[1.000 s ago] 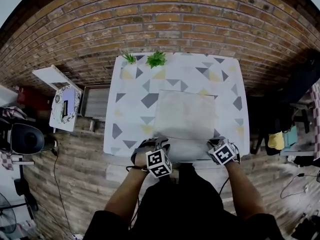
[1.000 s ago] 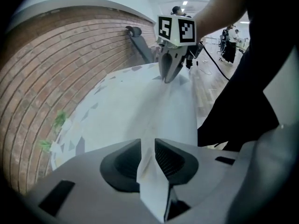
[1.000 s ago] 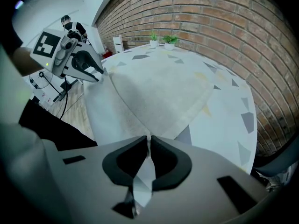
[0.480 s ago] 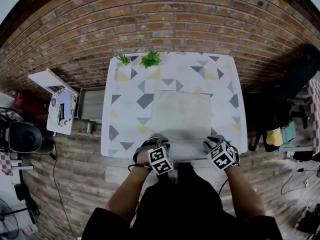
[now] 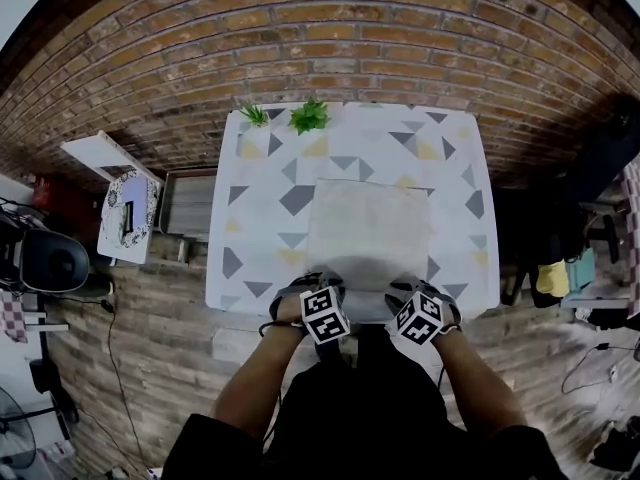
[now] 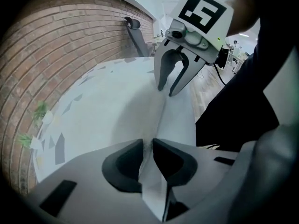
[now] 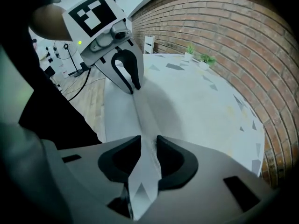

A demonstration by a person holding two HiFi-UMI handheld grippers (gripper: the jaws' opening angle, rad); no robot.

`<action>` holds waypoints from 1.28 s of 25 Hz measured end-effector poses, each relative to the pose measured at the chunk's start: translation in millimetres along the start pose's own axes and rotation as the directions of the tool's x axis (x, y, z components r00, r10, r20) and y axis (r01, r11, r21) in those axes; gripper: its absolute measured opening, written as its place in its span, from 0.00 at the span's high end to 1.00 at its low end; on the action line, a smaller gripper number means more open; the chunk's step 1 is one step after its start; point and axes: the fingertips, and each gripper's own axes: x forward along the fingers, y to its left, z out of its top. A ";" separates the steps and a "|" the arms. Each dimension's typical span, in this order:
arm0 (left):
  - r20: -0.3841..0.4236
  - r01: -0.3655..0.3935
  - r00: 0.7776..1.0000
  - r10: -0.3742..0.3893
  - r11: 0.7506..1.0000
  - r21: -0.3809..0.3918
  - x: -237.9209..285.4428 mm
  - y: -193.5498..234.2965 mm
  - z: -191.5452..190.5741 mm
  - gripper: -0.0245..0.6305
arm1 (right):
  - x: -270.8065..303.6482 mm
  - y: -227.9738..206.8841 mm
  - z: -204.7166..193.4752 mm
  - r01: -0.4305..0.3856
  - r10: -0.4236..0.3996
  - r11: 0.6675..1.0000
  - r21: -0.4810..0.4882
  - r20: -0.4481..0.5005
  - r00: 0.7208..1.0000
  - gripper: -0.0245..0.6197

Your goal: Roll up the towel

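Observation:
A pale towel (image 5: 370, 233) lies flat on the patterned table (image 5: 270, 168), and both grippers stand at its near edge. My left gripper (image 5: 304, 288) points steeply down. Its jaws are closing, and a raised fold of the towel (image 6: 140, 111) is pinched between them at my left gripper (image 6: 147, 141). My right gripper (image 5: 405, 292) stands close beside it on the same edge. The jaws of my right gripper (image 7: 148, 139) are opening, with the towel's ridge (image 7: 159, 111) loose in the gap. Each gripper view shows the other one: the right gripper (image 6: 167, 91) and the left gripper (image 7: 131, 90) straddle that same ridge.
Two small green plants (image 5: 258, 116) (image 5: 312, 118) stand at the table's far edge against the brick wall. A white side stand (image 5: 130, 208) and a grey crate (image 5: 190, 205) sit left of the table. My body is close to the table's near edge.
My right gripper has slid left along the towel's near edge, ending close to the left gripper. The left gripper has stayed where it was.

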 end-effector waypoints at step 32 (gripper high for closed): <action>-0.003 0.098 0.995 -0.098 0.995 0.034 3.9 -4.4 40.1 0.90 | -28.4 -16.8 40.8 -0.067 0.068 0.998 -0.013 0.037 0.997 0.75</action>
